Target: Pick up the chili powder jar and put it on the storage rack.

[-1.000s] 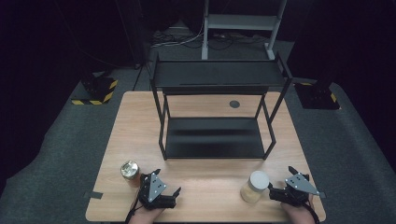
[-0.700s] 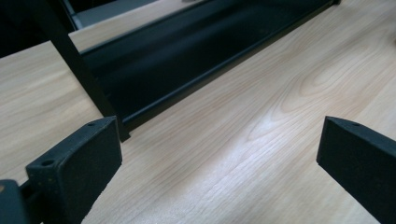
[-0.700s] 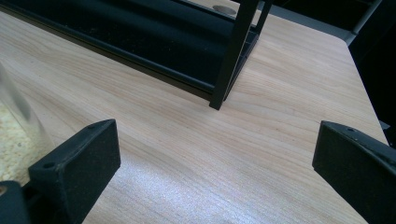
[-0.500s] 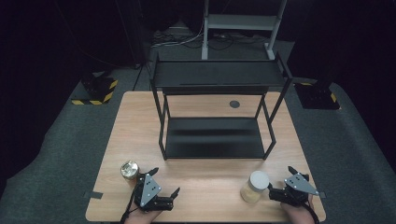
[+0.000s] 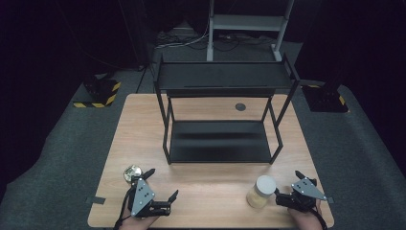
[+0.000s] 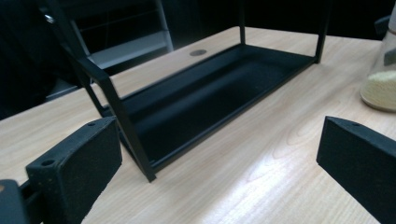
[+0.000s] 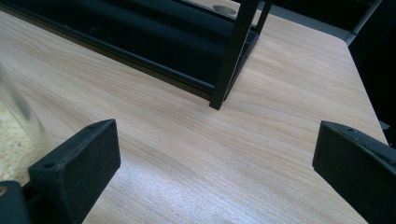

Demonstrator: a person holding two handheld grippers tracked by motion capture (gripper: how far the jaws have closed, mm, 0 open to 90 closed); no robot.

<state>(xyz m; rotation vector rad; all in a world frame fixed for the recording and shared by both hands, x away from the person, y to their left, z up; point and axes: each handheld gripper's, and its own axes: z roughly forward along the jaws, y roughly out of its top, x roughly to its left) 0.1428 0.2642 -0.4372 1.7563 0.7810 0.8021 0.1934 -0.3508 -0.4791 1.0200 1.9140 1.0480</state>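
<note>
- The left gripper sits at the near-left corner of the wooden table, jaws spread wide and grasping nothing. Compared with a second ago it has slid back toward the person and swung round, so its jaws now point across the table rather than at the tin.
- The small gold-topped tin stands just behind that gripper, close to its far jaw tip; I cannot tell whether they touch.
- In the left gripper view the two black pads frame bare table and the lower tray of the black two-tier rack — no tin between them.
- The right gripper rests at the near-right corner, jaws likewise released. It has hardly shifted over the last second.
- The glass jar with the white lid, holding something pale and grainy, stands just left of the right gripper, outside its jaws; the right gripper view catches it at the left edge.
- My reading: nothing is lifted yet. The left hand's turn looks like a re-aim, so the tin is not lined up for a grab at this instant, and the jar looks the readier pick.
- Both rack shelves are bare, so if the containers belong there, that work has not begun.
</note>
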